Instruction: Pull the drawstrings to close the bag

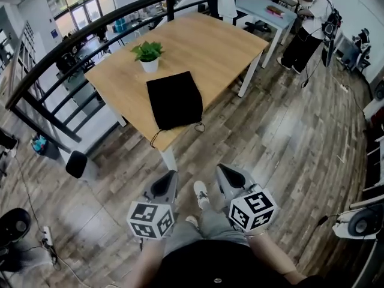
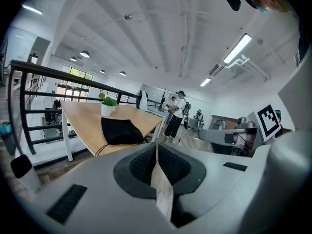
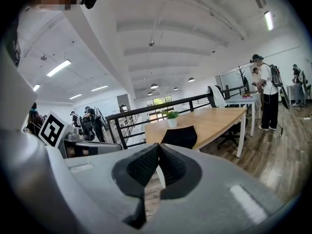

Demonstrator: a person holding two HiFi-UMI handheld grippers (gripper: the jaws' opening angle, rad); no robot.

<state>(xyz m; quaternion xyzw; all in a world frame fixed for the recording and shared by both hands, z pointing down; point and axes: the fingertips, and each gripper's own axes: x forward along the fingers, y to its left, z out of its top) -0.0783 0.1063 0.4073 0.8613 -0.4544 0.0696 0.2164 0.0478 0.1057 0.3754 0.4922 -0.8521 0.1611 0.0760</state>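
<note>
My left gripper [image 1: 171, 174] has its jaws pressed together with nothing between them. My right gripper [image 1: 220, 167] is the same, its pads closed on each other and empty. Both hang side by side in front of my body, each with a marker cube [image 1: 151, 219] at its back. They point toward the light wooden rectangular table [image 1: 210, 41] and are well short of its near corner, over the dark plank floor [image 1: 282, 137]. My white shoe [image 1: 201, 192] shows between them. The black cloth drawstring bag [image 1: 174, 99] lies flat on the table close to that near corner, its mouth toward the edge facing me, well apart from both grippers. Its thin dark drawstrings [image 1: 198, 126] trail out of the mouth: one small loop lies by the bag's right corner at the table's edge, and the other runs from the left corner out to the edge. Farther in on the table, just behind the bag and not touching it, stands a small green plant in a white pot [image 1: 148, 57]. A dark metal railing [image 1: 90, 33] runs along the table's left side. Beyond the table's far right corner a person [image 1: 309, 23] in a white top and dark trousers stands beside a second pale table [image 1: 264, 8].
</note>
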